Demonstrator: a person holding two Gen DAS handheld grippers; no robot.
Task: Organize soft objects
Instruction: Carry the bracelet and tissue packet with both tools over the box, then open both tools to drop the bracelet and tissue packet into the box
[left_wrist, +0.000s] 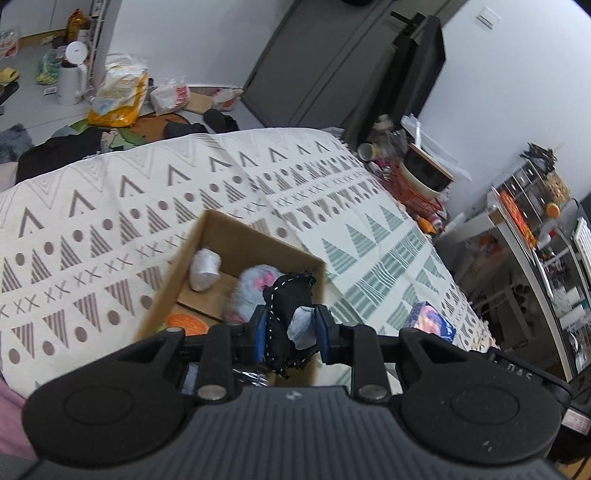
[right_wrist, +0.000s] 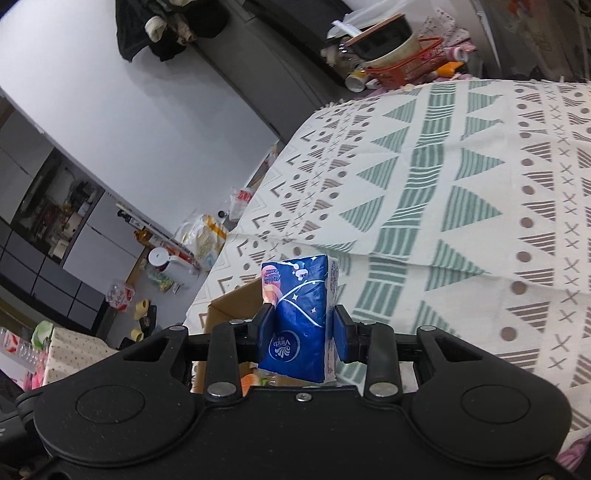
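Left gripper (left_wrist: 291, 332) hangs over the open cardboard box (left_wrist: 207, 236) on the patterned cloth (left_wrist: 110, 206), jaws pinched on a black cloth bundle (left_wrist: 286, 299) with white stitching and a grey patch. In the box lie a white roll (left_wrist: 204, 268), a fuzzy grey-and-pink piece (left_wrist: 251, 288) and something orange (left_wrist: 186, 323). Over on the right, the right gripper (right_wrist: 301, 330) squeezes a blue tissue pack (right_wrist: 301, 306) upright between its jaws, held just above the box's edge (right_wrist: 232, 306).
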